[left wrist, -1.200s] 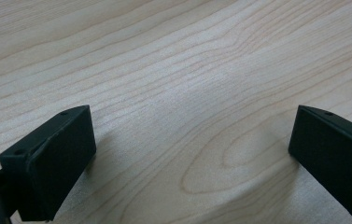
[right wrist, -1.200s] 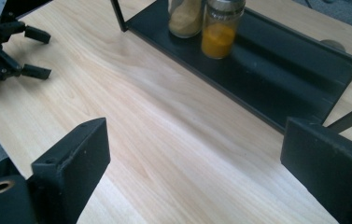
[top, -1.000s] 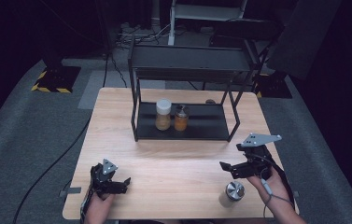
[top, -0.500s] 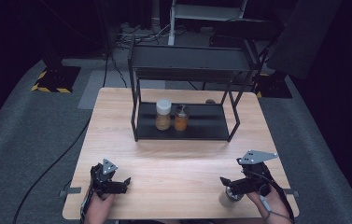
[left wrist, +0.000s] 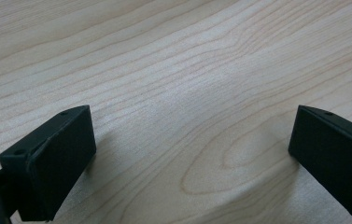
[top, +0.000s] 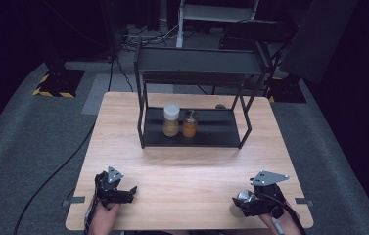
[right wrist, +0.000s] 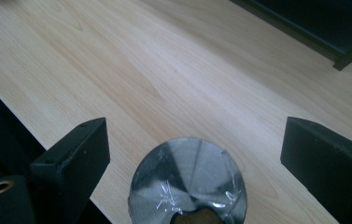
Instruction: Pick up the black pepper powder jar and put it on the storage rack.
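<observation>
- The step in hand looks like picking up the silver-lidded jar, which stands upright near the counter's near right corner, close to the front edge.
- The right gripper is down around that jar. In the right gripper view its fingers stand wide apart on either side of the shiny lid, with clear gaps to both; nothing is gripped yet.
- To do this well, I would say the fingers need to sink further, below the lid and onto the jar's body, so the grip lands on the wider, steadier part and not on the slick cap.
- The jar sits a little nearer the one finger than the other in that view; centring it before closing should stop it from being shoved sideways or tipped.
- It stands close to the counter's front edge, so closing slowly and squarely matters: a knock toward the person could send it off.
- The left gripper rests near the near left corner, its fingers spread wide over bare wood and holding nothing.
- Two other jars, a white-lidded jar and a smaller amber jar, stand side by side on the lower level of the black rack toward the far edge, likely where this one goes.
</observation>
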A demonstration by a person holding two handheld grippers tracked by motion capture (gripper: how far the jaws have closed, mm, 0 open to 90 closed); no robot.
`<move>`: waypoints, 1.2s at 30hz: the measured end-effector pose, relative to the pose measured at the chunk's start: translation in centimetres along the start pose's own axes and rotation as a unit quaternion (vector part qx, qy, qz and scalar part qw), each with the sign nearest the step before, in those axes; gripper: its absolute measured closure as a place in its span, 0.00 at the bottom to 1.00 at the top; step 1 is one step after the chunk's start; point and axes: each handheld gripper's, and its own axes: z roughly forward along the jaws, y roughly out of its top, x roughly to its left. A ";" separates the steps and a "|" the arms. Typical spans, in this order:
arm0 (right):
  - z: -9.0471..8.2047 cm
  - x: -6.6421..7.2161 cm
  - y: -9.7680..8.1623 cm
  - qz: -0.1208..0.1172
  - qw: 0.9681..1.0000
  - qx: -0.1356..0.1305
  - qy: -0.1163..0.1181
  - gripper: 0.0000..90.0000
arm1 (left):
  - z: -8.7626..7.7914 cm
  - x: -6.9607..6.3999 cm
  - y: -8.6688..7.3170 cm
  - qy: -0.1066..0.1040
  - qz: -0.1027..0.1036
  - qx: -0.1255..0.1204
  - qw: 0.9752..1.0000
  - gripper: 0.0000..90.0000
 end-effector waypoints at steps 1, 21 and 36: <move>0.1 0.1 -0.1 -0.001 1.000 0.003 -0.001 0.09 | 0.0 0.0 0.0 0.000 0.000 0.000 1.000 0.00; 2.5 0.0 -2.9 0.002 1.000 0.030 0.008 0.27 | 0.0 0.0 0.0 0.000 0.000 0.000 1.000 0.00; 2.5 0.3 -2.5 -0.010 0.999 0.031 0.003 0.34 | 0.0 -0.1 0.0 0.002 -0.002 -0.001 1.000 0.00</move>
